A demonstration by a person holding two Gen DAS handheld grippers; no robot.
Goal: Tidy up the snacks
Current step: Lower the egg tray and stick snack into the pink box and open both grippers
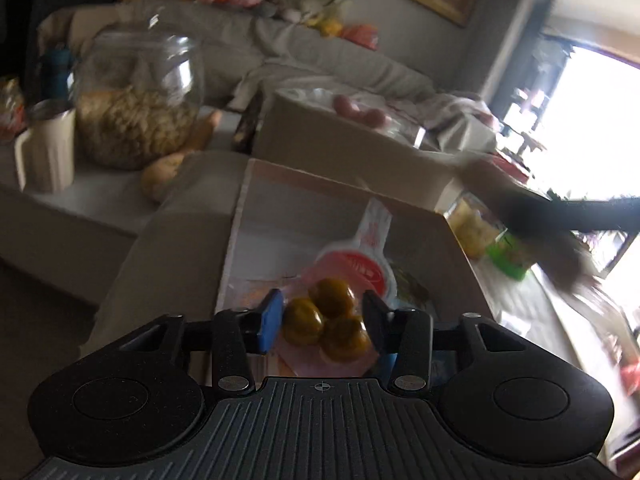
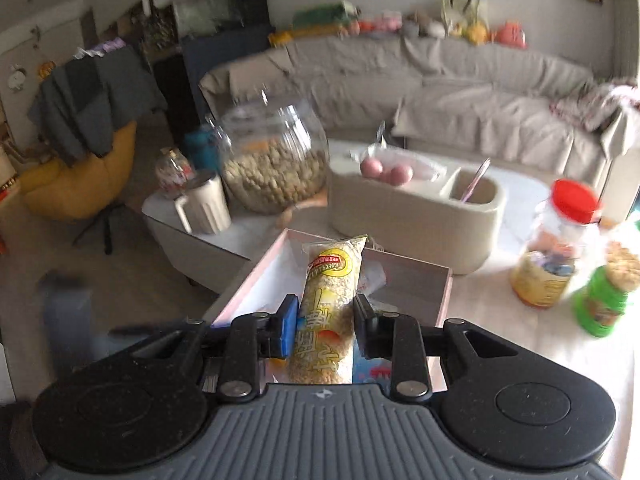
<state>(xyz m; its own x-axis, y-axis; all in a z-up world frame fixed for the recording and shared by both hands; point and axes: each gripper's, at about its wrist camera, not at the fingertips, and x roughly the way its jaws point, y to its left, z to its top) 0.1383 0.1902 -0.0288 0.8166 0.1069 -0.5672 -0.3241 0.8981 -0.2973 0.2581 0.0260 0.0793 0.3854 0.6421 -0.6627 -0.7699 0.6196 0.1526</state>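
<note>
1. Left wrist view: my left gripper (image 1: 324,320) hangs over the pink-rimmed box (image 1: 240,216), its fingers set fairly wide with a clear bag of three yellow-brown round snacks (image 1: 326,320) between them — whether the pads actually press the bag I cannot tell.
2. Behind that bag, inside the box, lies a red-and-white packet (image 1: 360,256).
3. Right wrist view: my right gripper (image 2: 326,322) has its fingers drawn narrow and clamped on a long clear pack of puffed grains (image 2: 330,312), held upright above the near end of the same box (image 2: 256,276).
4. Beyond the box sits a beige organizer (image 2: 412,216) holding pink balls in a bag (image 2: 386,170).
5. To the right stand a red-lidded jar (image 2: 556,248) and a green jar (image 2: 604,296) — well apart from the box.
</note>
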